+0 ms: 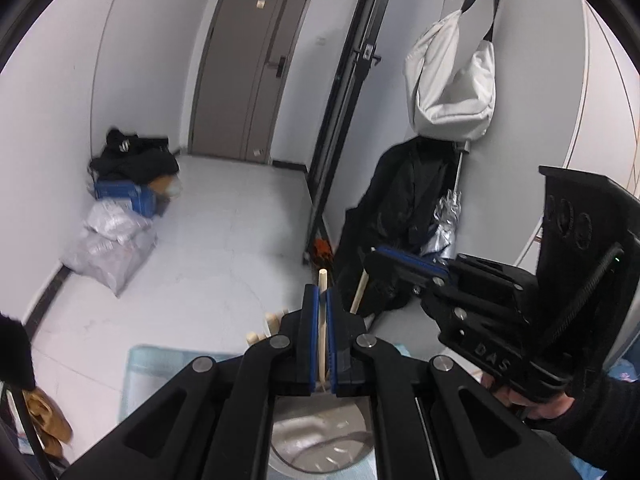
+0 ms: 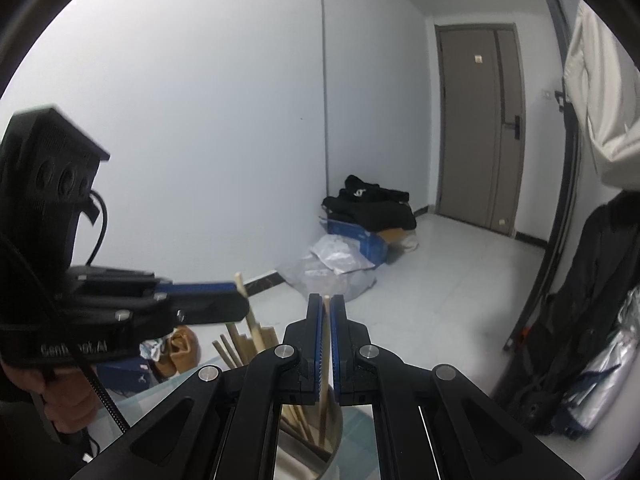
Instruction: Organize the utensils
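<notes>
In a white-walled entry hall with a grey door (image 1: 250,60), both grippers' jaws pinch slim pale wooden chopsticks (image 1: 322,320) above a round steel holder (image 2: 316,436) already holding several sticks, sorting seemingly well advanced.

Left gripper (image 1: 322,308): jaws nearly closed, blue pads (image 1: 315,320) pinching thin wooden stick (image 1: 322,328) that runs lengthwise between them. Fingers point forward and slightly down.

Right gripper (image 2: 327,316): jaws drawn close, pads (image 2: 318,328) clamping second thin wooden stick (image 2: 325,344) upright between them.

Both grippers side by side, near each other, each visible in other's wrist view. Left hand (image 2: 60,392) wrapped around gripper handle, dark sleeve. Right hand (image 1: 532,400) gripping handle from below, dark sleeve at wrist.
</notes>
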Demonstrator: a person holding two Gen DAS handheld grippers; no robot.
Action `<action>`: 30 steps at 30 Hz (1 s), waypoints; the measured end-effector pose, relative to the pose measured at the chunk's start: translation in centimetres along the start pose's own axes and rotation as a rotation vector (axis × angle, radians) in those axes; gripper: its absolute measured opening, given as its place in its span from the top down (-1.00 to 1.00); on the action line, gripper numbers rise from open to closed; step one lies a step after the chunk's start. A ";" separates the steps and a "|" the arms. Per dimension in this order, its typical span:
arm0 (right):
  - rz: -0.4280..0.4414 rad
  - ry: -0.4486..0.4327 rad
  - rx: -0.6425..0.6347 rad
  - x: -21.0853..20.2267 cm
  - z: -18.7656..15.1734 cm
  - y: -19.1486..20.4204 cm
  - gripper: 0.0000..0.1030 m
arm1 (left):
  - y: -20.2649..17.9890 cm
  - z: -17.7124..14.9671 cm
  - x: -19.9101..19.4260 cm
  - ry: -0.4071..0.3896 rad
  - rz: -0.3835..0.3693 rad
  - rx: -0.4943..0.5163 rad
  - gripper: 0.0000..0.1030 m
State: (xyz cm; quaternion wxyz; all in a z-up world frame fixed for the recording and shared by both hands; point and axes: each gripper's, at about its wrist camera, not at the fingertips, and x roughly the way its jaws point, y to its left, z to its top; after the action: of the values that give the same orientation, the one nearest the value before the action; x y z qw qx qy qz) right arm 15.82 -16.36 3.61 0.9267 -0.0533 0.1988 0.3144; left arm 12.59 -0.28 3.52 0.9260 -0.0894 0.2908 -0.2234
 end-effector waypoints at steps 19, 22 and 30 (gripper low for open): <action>-0.045 0.006 0.275 -4.5 -1.4 -1.8 0.35 | -0.5 1.3 -4.7 -0.051 0.221 -0.043 -0.47; -0.058 -0.026 0.282 -6.5 -1.0 -0.9 0.11 | -1.0 1.4 -5.9 -0.061 0.256 -0.049 -0.59; -0.087 -0.095 0.263 -10.9 -0.5 2.6 -0.18 | -2.5 0.6 -9.2 -0.129 0.338 -0.030 -0.87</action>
State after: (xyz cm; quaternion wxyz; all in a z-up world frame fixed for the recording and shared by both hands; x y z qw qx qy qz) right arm 6.22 -20.55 7.63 0.9468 0.0752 0.1916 0.2474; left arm 5.32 1.81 9.38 0.9657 -0.0672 0.2450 -0.0541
